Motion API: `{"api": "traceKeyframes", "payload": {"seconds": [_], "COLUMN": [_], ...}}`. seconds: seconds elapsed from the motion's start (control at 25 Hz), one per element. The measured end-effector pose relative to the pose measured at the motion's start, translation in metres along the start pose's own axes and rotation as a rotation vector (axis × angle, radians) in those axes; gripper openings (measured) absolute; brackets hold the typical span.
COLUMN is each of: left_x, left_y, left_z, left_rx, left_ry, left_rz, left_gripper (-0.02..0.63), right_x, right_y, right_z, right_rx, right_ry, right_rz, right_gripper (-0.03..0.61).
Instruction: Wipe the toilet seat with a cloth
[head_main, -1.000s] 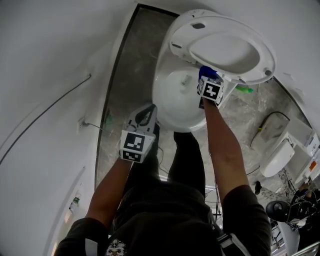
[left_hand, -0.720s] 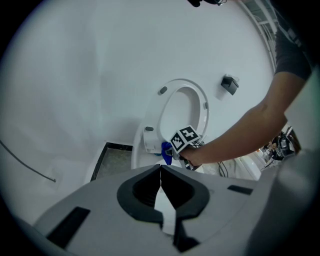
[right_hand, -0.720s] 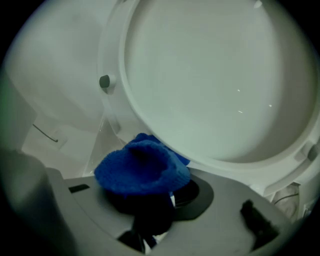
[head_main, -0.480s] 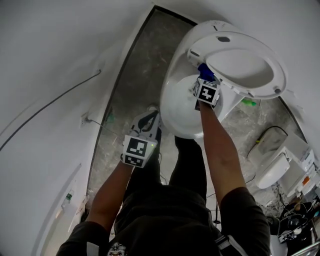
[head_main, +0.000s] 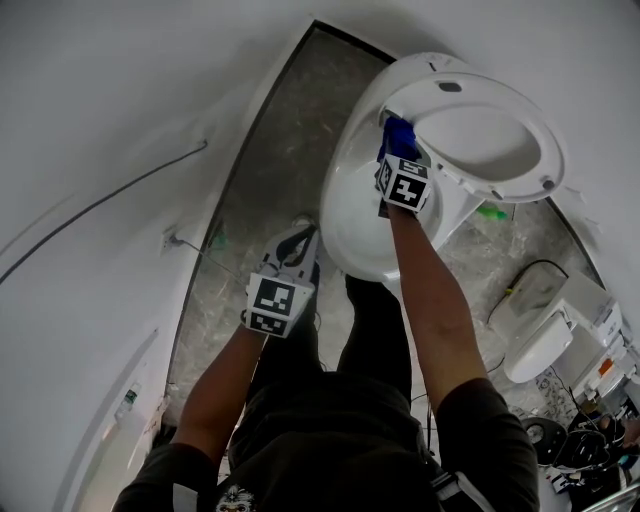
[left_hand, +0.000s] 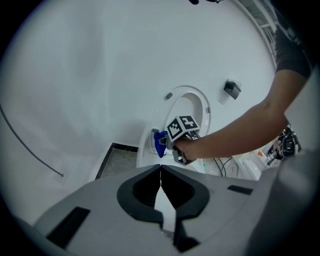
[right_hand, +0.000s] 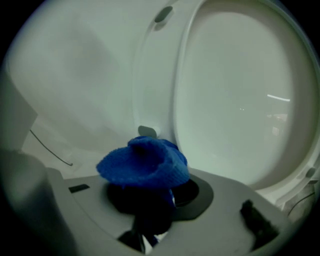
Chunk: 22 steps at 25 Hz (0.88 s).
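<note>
Right tongs (head_main: 396, 160), pinching the blue cloth (right_hand: 144, 162), have swept up the raised toilet seat (head_main: 500, 130) to its hinge end, with the cloth bunched just ahead of them. Left tongs (left_hand: 160, 175), pressed together and empty, hang back. Looks like the wiping's well under way.

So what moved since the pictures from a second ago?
The right gripper, shut on the blue cloth, has slid along the edge of the raised toilet seat toward its hinge end, farther from the person. Nothing was grabbed or let go. The left gripper stayed shut and empty, low beside the person's leg, and the seat stayed up.
</note>
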<state>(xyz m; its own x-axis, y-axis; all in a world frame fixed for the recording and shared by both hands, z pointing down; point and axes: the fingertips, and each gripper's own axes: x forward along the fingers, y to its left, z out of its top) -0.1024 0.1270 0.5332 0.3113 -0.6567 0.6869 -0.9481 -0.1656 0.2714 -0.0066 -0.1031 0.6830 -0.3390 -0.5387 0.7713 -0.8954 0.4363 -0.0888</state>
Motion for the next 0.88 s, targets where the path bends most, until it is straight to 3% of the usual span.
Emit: {"api": "traceKeyframes", "payload": {"seconds": [0.48,0.88], "left_x": [-0.007,-0.009], "left_y": [-0.017,-0.027], "left_z": [0.024,0.045], "left_rx": [0.046,0.081], "left_ry": [-0.033,-0.057], "left_rz": [-0.038,-0.053], "left_gripper": [0.011,0.011], "right_x": [-0.048,-0.098], "right_y": [0.003,-0.004], "right_z": [0.061,0.129], "right_rx": [-0.145,-0.112], "right_ry": [-0.123,-0.281], "right_rz": [0.016,0.015], "right_gripper": [0.098,0.098]}}
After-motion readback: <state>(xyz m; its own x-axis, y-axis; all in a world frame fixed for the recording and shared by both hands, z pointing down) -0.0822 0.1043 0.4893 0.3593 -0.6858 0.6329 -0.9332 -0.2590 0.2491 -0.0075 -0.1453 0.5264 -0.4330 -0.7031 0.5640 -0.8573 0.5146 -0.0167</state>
